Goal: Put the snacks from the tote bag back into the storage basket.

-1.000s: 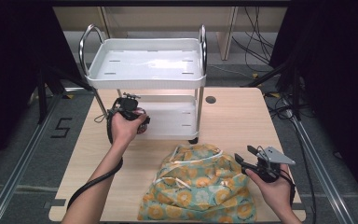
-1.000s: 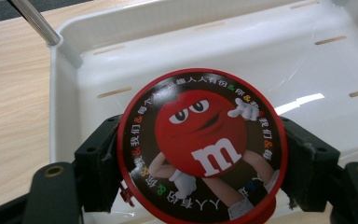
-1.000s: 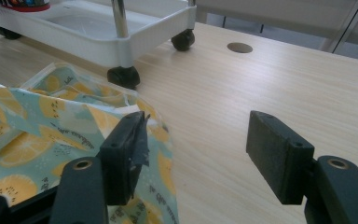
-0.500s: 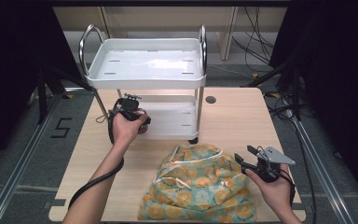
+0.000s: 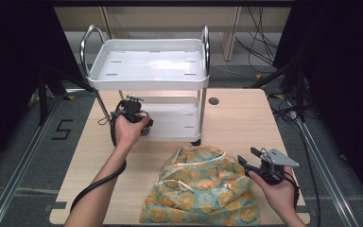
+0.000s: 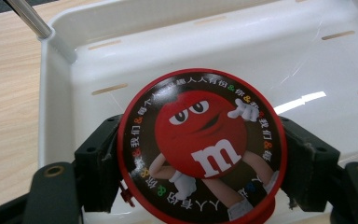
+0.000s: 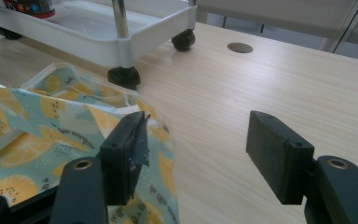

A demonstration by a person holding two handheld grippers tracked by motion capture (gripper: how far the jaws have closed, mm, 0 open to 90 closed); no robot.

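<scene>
Left gripper view: round M&M tin (image 6: pixel 201 148) clamped by left gripper (image 6: pixel 200 163) over cart's lower tray (image 6: pixel 121 60), right gripper (image 7: pixel 209 158) held wide open w/ nothing gripped, beside citrus-print bag (image 7: pixel 37 135) nr desk's front edge.

one white cart (image 5: pixel 149 66) stands on the one wooden table (image 5: pixel 236 118), and it has two trays, an upper and a lower. three of its black wheels (image 7: pixel 123 76) can be seen. there is one round candy tin (image 6: pixel 201 147), one lemon-print cloth bag (image 5: pixel 203 191), two grippers, a left gripper (image 5: pixel 131 109) and a right gripper (image 5: pixel 251 163), and one round hole (image 5: pixel 213 100) in the tabletop.
</scene>
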